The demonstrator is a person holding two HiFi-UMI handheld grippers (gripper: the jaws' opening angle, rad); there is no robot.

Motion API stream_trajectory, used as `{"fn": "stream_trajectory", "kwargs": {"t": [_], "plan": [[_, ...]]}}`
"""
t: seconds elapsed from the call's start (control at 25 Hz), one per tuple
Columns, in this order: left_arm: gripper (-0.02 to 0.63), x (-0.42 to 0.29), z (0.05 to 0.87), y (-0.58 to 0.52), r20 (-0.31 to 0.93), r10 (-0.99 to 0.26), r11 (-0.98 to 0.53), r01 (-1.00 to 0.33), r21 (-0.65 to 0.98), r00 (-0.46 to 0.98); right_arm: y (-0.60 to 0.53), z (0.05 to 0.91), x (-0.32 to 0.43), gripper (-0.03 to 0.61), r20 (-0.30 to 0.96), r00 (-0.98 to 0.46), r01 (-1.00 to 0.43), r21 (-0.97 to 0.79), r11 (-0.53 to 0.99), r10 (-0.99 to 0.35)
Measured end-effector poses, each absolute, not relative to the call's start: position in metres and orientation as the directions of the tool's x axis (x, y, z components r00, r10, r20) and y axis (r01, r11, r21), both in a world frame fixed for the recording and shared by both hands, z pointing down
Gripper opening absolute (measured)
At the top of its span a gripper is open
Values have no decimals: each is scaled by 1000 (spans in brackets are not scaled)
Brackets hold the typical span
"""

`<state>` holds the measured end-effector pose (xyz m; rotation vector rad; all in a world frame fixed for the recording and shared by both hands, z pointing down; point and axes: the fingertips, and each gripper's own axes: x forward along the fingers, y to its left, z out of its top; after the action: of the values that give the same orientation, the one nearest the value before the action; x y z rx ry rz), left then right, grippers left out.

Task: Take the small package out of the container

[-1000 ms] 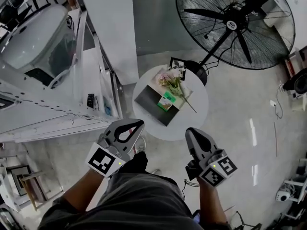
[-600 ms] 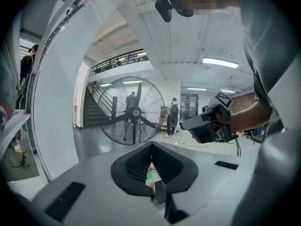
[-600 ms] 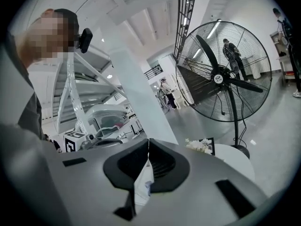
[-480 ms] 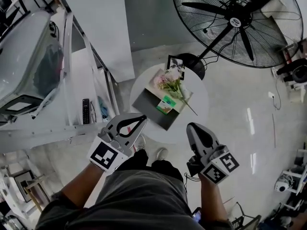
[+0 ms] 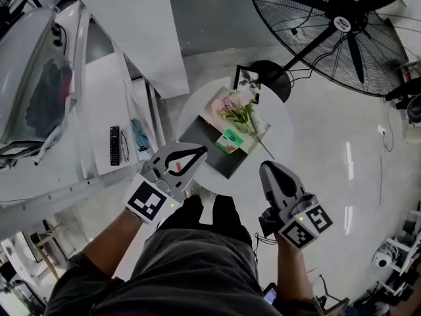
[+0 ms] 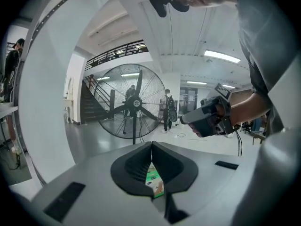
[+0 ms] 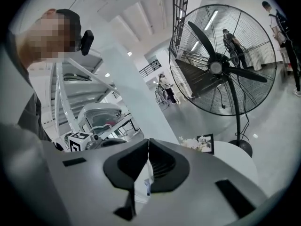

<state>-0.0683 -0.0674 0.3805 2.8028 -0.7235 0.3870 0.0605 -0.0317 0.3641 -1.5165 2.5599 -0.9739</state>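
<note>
Approach stage, no grasp yet. Left gripper and right gripper both closed and empty, short of the round counter. Ahead, between them: small green package in the pale container. Next, probably: open one, reach forward and down.

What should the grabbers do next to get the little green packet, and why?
Probably open the left gripper and lower it toward the small green package. It is shut and hangs above the container, apart from the package.
</note>
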Motion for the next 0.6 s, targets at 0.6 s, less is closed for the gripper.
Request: {"fn": "stream_trajectory", "kwargs": {"t": [0.6], "plan": [[22, 0, 470, -104, 462, -352, -902, -426, 65, 814, -66, 432, 122, 22, 321, -602, -720, -615, 323, -731]]}}
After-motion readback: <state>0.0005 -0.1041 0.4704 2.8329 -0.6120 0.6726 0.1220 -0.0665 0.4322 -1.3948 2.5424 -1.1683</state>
